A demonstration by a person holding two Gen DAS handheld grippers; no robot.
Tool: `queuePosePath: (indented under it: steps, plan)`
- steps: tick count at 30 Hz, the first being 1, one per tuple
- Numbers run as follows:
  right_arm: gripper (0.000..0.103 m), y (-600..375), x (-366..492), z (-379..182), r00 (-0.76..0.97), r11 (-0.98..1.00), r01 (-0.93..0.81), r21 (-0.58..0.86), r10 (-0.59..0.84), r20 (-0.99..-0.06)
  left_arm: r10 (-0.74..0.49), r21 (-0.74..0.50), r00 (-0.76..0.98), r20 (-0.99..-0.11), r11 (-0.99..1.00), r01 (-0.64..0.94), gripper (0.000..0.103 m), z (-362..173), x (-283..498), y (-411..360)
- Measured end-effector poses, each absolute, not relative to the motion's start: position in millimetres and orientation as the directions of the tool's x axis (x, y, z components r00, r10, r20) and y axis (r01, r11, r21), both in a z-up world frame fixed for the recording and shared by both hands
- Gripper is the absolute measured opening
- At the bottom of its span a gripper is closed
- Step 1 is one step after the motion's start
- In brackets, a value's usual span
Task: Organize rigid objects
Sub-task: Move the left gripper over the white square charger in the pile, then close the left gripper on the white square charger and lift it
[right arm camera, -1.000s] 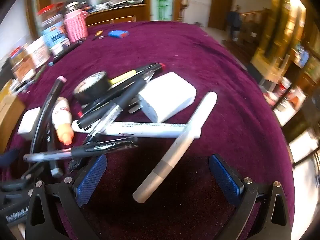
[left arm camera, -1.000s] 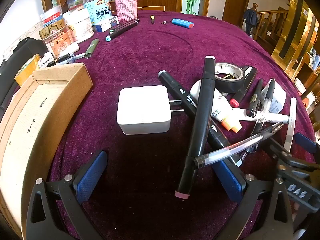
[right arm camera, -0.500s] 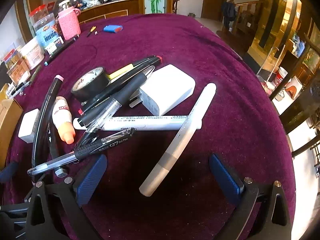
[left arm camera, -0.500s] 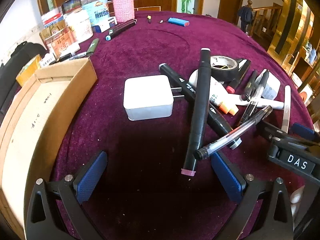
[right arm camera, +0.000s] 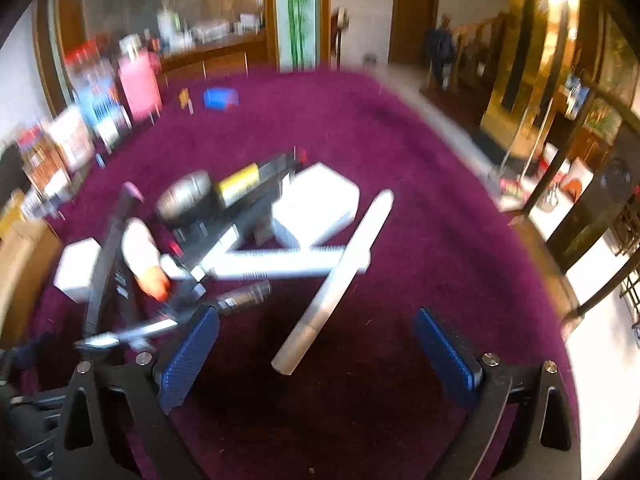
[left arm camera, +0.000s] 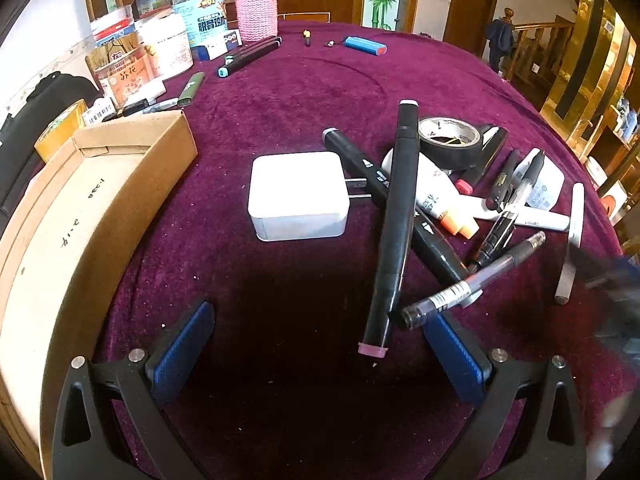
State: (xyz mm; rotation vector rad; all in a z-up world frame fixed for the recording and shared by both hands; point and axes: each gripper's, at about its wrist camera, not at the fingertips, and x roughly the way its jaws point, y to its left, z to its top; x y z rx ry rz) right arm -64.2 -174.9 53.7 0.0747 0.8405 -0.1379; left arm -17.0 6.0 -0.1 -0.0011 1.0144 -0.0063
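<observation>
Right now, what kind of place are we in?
Probably a hotel or restaurant lobby: a large round table under purple velvet cloth, a wooden stair railing, gold-panelled walls and a wooden counter behind.

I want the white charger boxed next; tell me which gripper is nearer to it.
Left. The left gripper faces the charger, which lies just ahead between its open fingers. The right gripper is off to the right, beyond the marker pile.
</observation>
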Motion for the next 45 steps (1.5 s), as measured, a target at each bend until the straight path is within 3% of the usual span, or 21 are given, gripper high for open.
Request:
queuePosePath:
  steps: [4,5,7,10,12,17,22,26,28,30,32,36,41,45]
  plan:
    - [0.103,-175,-100,104,0.865,0.979,0.198,-0.055,-0.201,-0.46,0.009,0.007,0.527,-0.85,1.0,-0.005,0.103,0,-15,3]
    - [0.103,-174,-96,107,0.868,0.977,0.195,-0.082,-0.211,-0.449,0.01,0.007,0.527,-0.85,1.0,-0.008,0.103,0,-15,3]
    - [0.102,-176,-67,109,0.831,0.978,0.168,-0.123,-0.208,-0.516,0.007,0.003,0.526,-0.85,1.0,-0.009,0.103,0,-15,4]
    - [0.101,-183,-40,106,0.841,0.984,0.164,-0.07,-0.177,-0.511,-0.011,-0.008,0.529,-0.849,1.0,0.009,0.102,1,-17,6]
    - [0.099,-184,-26,103,0.854,0.983,0.173,-0.056,-0.178,-0.489,-0.028,-0.042,0.55,-0.835,0.999,-0.013,0.087,9,-26,14]
    - [0.098,-188,-26,85,0.883,0.977,0.21,-0.029,-0.202,-0.424,-0.07,-0.083,0.643,-0.762,0.996,0.01,0.088,44,-48,24]
    - [0.093,-214,-25,86,0.859,0.973,0.225,0.055,-0.171,-0.482,-0.188,-0.12,0.699,-0.69,0.982,0.146,0.088,68,-54,31]
    - [0.093,-229,-24,85,0.845,0.963,0.239,0.124,-0.143,-0.515,-0.175,-0.112,0.667,-0.724,0.984,0.136,0.088,63,-31,37]
    - [0.093,-231,-21,81,0.832,0.963,0.235,0.134,-0.128,-0.539,-0.172,-0.108,0.645,-0.745,0.985,0.137,0.077,60,-23,38]
    - [0.093,-229,-18,78,0.821,0.963,0.227,0.145,-0.109,-0.56,-0.19,-0.115,0.615,-0.765,0.98,0.16,0.055,54,-16,36]
    - [0.093,-228,-17,75,0.815,0.964,0.22,0.148,-0.098,-0.572,-0.211,-0.147,0.576,-0.79,0.977,0.156,0.045,45,-6,37]
    - [0.093,-228,-14,71,0.801,0.964,0.219,0.148,-0.091,-0.591,-0.227,-0.157,0.553,-0.802,0.973,0.171,0.044,37,17,37]
    - [0.093,-228,-13,69,0.795,0.964,0.214,0.159,-0.078,-0.601,-0.151,-0.043,0.543,-0.826,0.977,0.207,0.044,34,38,26]
    - [0.093,-227,-10,68,0.789,0.965,0.203,0.168,-0.06,-0.611,-0.127,-0.002,0.546,-0.828,0.975,0.224,0.053,32,38,19]
